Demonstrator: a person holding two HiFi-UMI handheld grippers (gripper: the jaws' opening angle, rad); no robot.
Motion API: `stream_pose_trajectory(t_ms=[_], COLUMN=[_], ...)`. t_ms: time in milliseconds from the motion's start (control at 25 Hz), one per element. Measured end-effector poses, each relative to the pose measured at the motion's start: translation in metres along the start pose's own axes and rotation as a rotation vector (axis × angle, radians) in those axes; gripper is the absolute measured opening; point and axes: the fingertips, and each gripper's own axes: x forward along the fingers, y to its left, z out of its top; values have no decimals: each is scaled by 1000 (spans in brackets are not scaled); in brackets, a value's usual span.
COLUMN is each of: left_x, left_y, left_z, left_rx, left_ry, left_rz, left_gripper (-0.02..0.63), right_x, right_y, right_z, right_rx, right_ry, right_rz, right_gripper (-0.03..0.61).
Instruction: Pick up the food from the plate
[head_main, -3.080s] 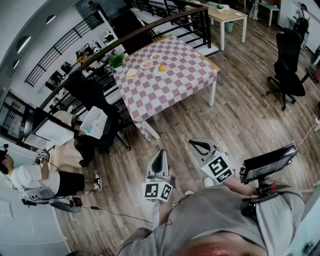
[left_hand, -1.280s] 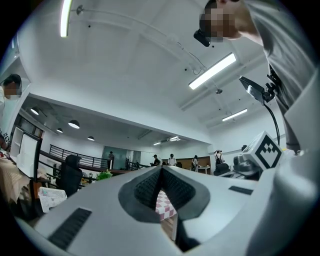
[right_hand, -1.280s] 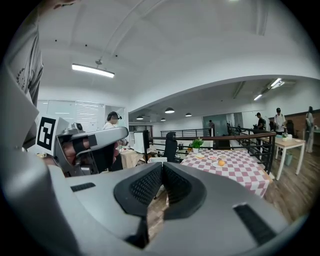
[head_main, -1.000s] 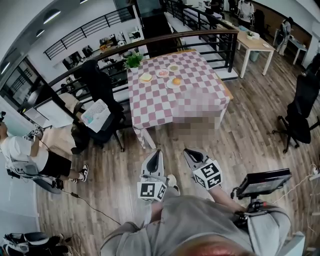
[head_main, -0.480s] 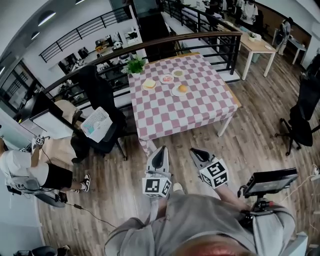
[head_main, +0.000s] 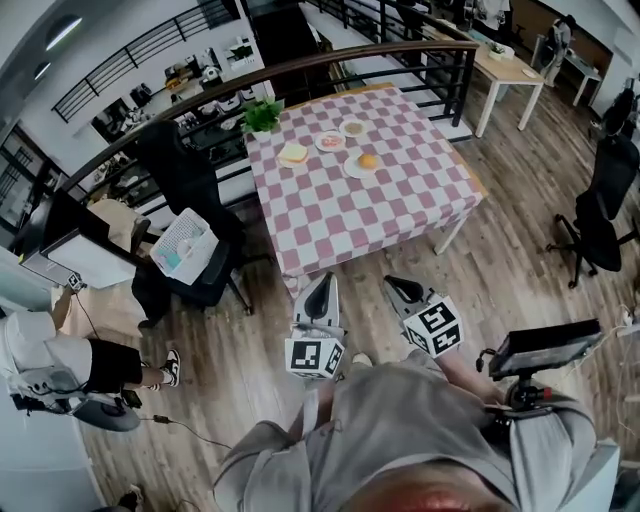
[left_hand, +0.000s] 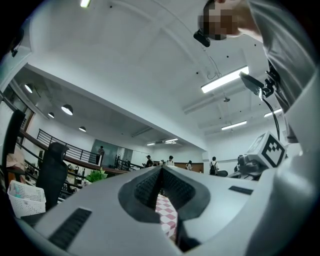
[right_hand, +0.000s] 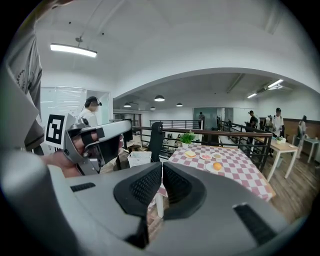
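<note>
Both grippers are empty.

Left gripper (left_hand: 161, 171): the ribbed black pads are clenched together at the tips with nothing between them. A sliver of checked cloth shows through the gap lower down.

Right gripper (right_hand: 162, 167): clenched the same way, pads meeting, nothing held. Both shells are smooth grey plastic, and each carries a marker cube.

Worktop (head_main: 350, 220): square, covered by a pink-and-white checked cloth that hangs over the edges, with pale legs below. It stands on a wood-plank floor (head_main: 500, 250), ahead of me and well apart from both grippers.

The food is all on the far half of the worktop, on four small round pale plates set close together but apart:
- Bread (head_main: 293, 152): a flat, squarish, pale yellow slice on the plate nearest the worktop's far-left corner.
- Orange piece (head_main: 367, 160): rounded and smooth-looking, alone on the plate closest to the worktop's middle.
- Pink food (head_main: 329, 141): on the plate between those two, too small to make out its shape.
- Far plate (head_main: 352, 128): close to the worktop's far edge. It holds something pale, and I cannot tell what.

Plant (head_main: 262, 116): leafy and green, at the worktop's far-left corner.

Railing (head_main: 330, 62): dark metal bars under a curved wooden rail, just behind the worktop.

Basket (head_main: 182, 245): white lattice plastic, resting on a dark seat left of the worktop.
</note>
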Motion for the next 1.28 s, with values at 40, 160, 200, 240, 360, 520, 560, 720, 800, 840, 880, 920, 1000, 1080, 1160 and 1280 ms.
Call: stream_pose_trajectory(t_ms=[40, 160, 200, 240, 360, 520, 560, 720, 800, 840, 880, 920, 1000, 1080, 1160, 1280], left_x=[3, 9, 9, 9, 11, 9, 8, 7, 7, 6, 6, 7, 10, 15, 26, 53], left_y=[7, 21, 23, 25, 32, 43, 46, 65, 73, 77, 81, 85, 97, 109, 119, 131], left_z=[-2, -6, -7, -10, -17, -16, -17, -22, -23, -23, -24, -24, -29, -34, -38, -43], left_rx=[-3, -14, -17, -20, -31, -31, -31, -37, -36, -35, -33, -31, -28, -27, -22, -16], left_ry=[6, 21, 23, 26, 31, 14, 12, 20, 22, 21, 20, 20, 25, 32, 41, 54], left_rz=[-1, -4, -9, -14, -22, -15, -8, 41, 70, 83, 96, 109, 139, 167, 187, 207], left_gripper=[9, 9, 9, 9, 9, 9, 9, 9, 9, 9, 9, 9, 9, 9, 9, 9], right_x=[7, 18, 21, 24, 35, 54, 59, 82, 94, 100, 107, 114, 128, 141, 155, 177], right_y=[1, 5, 6, 6, 3, 5, 7, 11, 13, 14, 14, 15, 16, 14, 5, -20], right_z=[0, 4, 3, 1, -5, -1, 2, 13, 14, 14, 13, 14, 17, 22, 25, 26], right_rx=[3, -2, -2, 2, 17, 5, -1, -20, -11, -4, 2, 5, 1, -7, -9, 5], right_ry=[7, 19, 23, 29, 52, 64, 63, 58, 62, 65, 69, 72, 70, 60, 59, 75], right_rz=[1, 8, 7, 5, -1, 17, 27, 73, 101, 117, 132, 147, 179, 208, 228, 241], right_gripper=[15, 15, 15, 15, 15, 15, 15, 15, 15, 15, 15, 15, 15, 15, 15, 15])
